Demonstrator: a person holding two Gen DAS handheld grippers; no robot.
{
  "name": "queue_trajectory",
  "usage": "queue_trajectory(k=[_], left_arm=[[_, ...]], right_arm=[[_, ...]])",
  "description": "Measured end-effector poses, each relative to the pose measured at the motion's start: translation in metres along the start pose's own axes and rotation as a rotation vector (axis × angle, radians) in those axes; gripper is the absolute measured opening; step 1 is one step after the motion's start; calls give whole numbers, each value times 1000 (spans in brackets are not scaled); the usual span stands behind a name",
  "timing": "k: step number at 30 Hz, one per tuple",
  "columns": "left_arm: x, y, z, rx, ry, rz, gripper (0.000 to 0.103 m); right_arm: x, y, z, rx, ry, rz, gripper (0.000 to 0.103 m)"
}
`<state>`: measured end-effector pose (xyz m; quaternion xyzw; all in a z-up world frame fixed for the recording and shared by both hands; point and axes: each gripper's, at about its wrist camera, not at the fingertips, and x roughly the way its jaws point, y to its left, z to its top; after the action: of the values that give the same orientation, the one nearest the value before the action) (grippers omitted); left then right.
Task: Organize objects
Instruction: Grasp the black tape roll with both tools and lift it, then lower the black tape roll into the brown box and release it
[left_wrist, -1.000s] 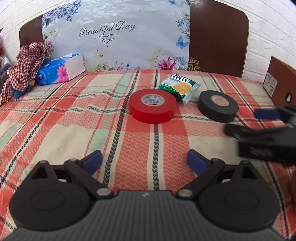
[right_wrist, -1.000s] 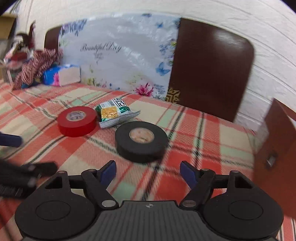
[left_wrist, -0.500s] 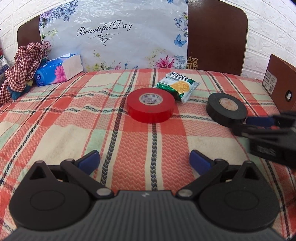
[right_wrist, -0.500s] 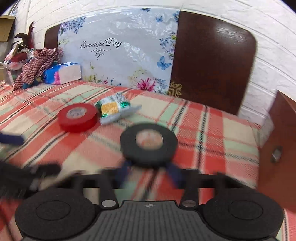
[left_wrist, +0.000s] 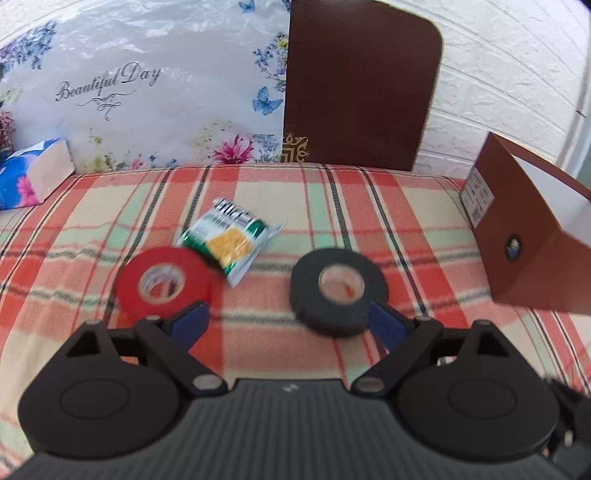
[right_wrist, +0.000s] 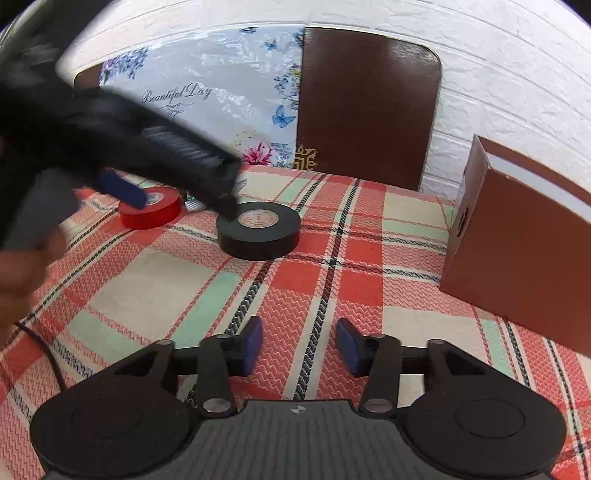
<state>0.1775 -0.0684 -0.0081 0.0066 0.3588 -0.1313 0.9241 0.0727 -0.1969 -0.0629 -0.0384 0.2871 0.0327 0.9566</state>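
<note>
the black tape roll (left_wrist: 338, 291) lies flat on the plaid bed (left_wrist: 406, 206), its near edge beside the right pad of the left hand-held gripper (left_wrist: 291, 325), whose jaws have just been closing but remain wide, nothing pinched. it looks light, stiff and grippy; take it across the outer rim. the right hand-held gripper (right_wrist: 300, 345) is partly open, empty.

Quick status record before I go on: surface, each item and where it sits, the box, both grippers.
surface: plaid cloth
black tape roll: flat on cloth, not gripped
red tape roll: flat, beside snack packet
brown box: right of the black roll, apart from it
left gripper: open, over the rolls
right gripper: fingers apart, nothing between, jaws just reopened
</note>
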Motion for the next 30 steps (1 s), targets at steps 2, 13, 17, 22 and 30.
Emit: queue_trajectory(k=[2,13,17,22,30], left_arm=[[18,-4,12,-6,27,7,76],[35,-24,-4,19,150,-63,32],[2,-39,-34,49,169,-124,32],[-32,-53,-69,79,194,-188,32],[-66,-71,-86,111,216,-281,32]], right_arm=[[1,-5,1,31,3,17,57],[4,-10,2,60,-1,53,68],[4,-2,3,16,20,60,81],[-12,16,-4,-70,37,47,76],[-63,10,-32,-17,1,-3,77]])
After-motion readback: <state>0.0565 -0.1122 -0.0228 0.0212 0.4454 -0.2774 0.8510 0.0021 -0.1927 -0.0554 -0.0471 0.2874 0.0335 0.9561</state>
